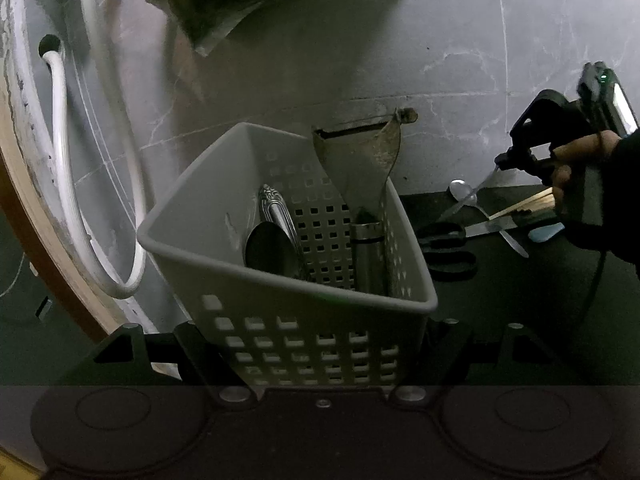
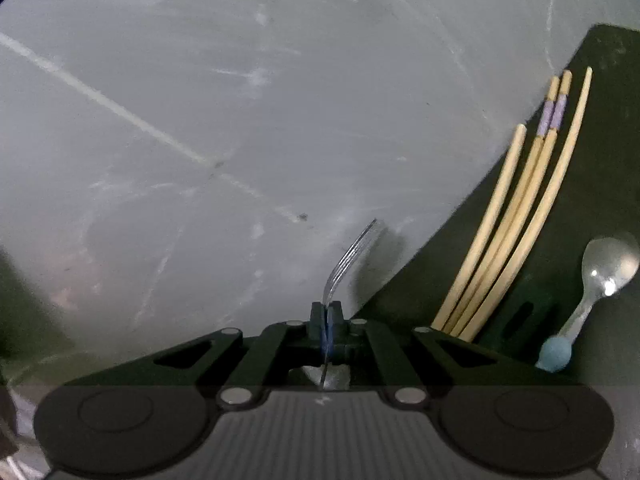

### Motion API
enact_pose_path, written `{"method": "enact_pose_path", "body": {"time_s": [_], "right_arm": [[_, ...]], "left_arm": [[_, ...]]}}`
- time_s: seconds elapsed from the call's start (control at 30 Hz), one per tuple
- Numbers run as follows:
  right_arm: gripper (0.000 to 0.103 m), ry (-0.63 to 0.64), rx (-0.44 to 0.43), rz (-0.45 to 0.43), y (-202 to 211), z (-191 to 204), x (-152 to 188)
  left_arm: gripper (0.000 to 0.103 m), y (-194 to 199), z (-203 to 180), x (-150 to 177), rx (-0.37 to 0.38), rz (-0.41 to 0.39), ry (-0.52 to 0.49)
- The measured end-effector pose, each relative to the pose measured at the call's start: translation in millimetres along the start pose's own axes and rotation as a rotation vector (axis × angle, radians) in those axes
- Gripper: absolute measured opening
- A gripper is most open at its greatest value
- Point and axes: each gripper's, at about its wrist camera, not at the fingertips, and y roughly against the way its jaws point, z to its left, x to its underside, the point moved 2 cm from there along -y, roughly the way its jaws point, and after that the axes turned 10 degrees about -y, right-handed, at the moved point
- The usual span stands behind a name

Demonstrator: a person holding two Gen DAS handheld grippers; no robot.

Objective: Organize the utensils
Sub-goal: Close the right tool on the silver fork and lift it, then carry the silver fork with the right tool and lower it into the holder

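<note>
Two grippers busy: right gripper (image 2: 328, 316) pinches fork (image 2: 352, 256); left gripper (image 1: 320, 360) clamps basket (image 1: 280, 320).

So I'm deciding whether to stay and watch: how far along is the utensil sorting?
Partly done. The grey basket, held by the left hand-held gripper, already holds a spoon and a peeler. In hand: the right hand-held gripper is shut on a clear fork. Left on the dark counter: scissors, chopsticks, a clear spoon.

Left claw (image 1: 316, 344) clamped on basket (image 1: 288, 272); right claw (image 2: 328, 320) pinched shut on fork (image 2: 352, 256).
</note>
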Motion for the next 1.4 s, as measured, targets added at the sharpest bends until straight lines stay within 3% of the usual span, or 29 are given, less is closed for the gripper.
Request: {"method": "enact_pose_path", "body": {"time_s": [0.37, 0.8, 1.17, 1.4], "right_arm": [[0.001, 0.074, -0.078, -0.083, 74, 18, 2], [0.001, 0.145, -0.069, -0.154, 157, 26, 28], [0.001, 0.249, -0.085, -0.189, 202, 74, 40], [0.001, 0.367, -0.193, -0.182, 227, 117, 61]], "left_arm": [[0.079, 1, 9, 3, 0.06, -0.03, -0.016], [0.078, 0, 18, 8, 0.119, -0.068, -0.044], [0.078, 3, 21, 11, 0.145, -0.083, -0.063], [0.078, 3, 24, 13, 0.162, -0.098, -0.07]]}}
